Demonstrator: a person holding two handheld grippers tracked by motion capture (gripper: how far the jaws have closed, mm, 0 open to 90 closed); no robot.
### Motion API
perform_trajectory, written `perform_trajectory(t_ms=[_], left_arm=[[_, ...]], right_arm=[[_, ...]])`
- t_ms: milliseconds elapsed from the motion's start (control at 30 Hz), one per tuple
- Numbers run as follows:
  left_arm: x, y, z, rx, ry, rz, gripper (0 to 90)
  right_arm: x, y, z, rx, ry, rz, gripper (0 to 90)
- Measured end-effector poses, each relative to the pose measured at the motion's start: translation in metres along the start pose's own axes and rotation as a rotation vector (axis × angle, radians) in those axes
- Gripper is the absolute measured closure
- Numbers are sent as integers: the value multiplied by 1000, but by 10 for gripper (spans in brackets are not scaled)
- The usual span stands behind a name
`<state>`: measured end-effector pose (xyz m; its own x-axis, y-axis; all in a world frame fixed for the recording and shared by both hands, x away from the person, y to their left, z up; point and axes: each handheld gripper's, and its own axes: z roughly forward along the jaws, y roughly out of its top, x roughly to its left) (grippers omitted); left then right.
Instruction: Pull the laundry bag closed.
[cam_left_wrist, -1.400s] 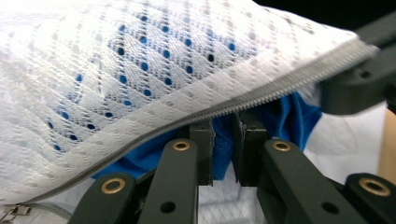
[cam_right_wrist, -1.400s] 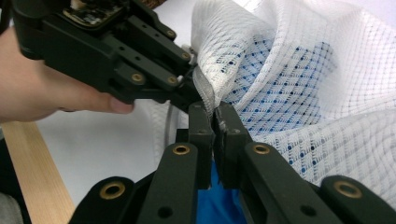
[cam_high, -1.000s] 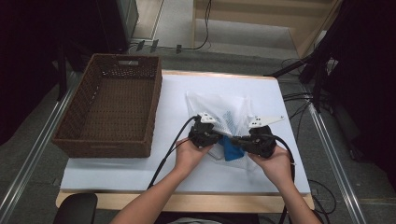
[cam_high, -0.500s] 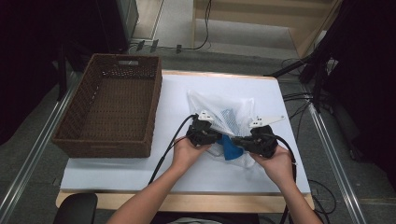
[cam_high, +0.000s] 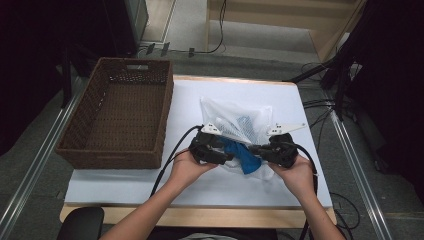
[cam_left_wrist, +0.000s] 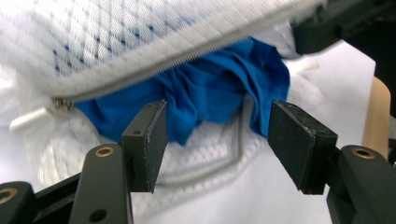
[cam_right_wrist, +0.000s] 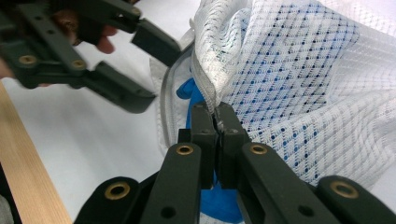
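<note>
A white mesh laundry bag (cam_high: 239, 127) lay on the white-topped bench (cam_high: 125, 180), and everything else is placed from it. A blue cloth (cam_high: 241, 155) spilled out of the bag's open zipped mouth at the edge nearest the person, partly inside the mesh and partly on the bench.

The left gripper (cam_high: 227, 156) sat just beside the bag's near-left corner, held in the person's left hand (cam_high: 187, 167). Its fingers (cam_left_wrist: 147, 142) stood spread apart and had just been opening; nothing was pinched between them. In the left gripper view the blue cloth (cam_left_wrist: 210, 95) and a loop of the bag's zip edge lay beyond the gap, under the lifted zip band of the mesh bag (cam_left_wrist: 154, 32).

The right gripper (cam_high: 255, 150) sat at the bag's near-right corner, in the right hand (cam_high: 297, 175). Its fingers (cam_right_wrist: 204, 126) were pressed together, pinching the zipped hem of the mesh bag (cam_right_wrist: 299, 70) and holding that edge raised, with the blue cloth (cam_right_wrist: 189, 88) showing just behind it. The left gripper (cam_right_wrist: 144, 70) appeared open across from it.

Well to the left of the bag stood a brown wicker basket (cam_high: 82, 130), touching nothing. Black cables (cam_high: 167, 160) trailed from the grippers toward the person. Beyond the bag's far side the bench ended at a grey floor (cam_high: 240, 35) with more cables.
</note>
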<state>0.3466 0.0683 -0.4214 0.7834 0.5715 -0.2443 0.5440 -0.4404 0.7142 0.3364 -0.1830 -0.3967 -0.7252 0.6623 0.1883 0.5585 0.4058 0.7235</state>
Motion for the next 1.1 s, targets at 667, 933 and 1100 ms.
perform_trajectory(t_ms=[667, 933, 1100], left_arm=[[-8, -11, 51, 14, -8, 35, 900], [-1, -10, 74, 16, 50, 49, 900], [1, -7, 77, -46, 68, 18, 900]], right_arm=[[-3, 1, 0, -9, 0, 19, 897], [-3, 1, 3, 5, 7, 20, 896], [-3, 0, 4, 7, 12, 21, 896]])
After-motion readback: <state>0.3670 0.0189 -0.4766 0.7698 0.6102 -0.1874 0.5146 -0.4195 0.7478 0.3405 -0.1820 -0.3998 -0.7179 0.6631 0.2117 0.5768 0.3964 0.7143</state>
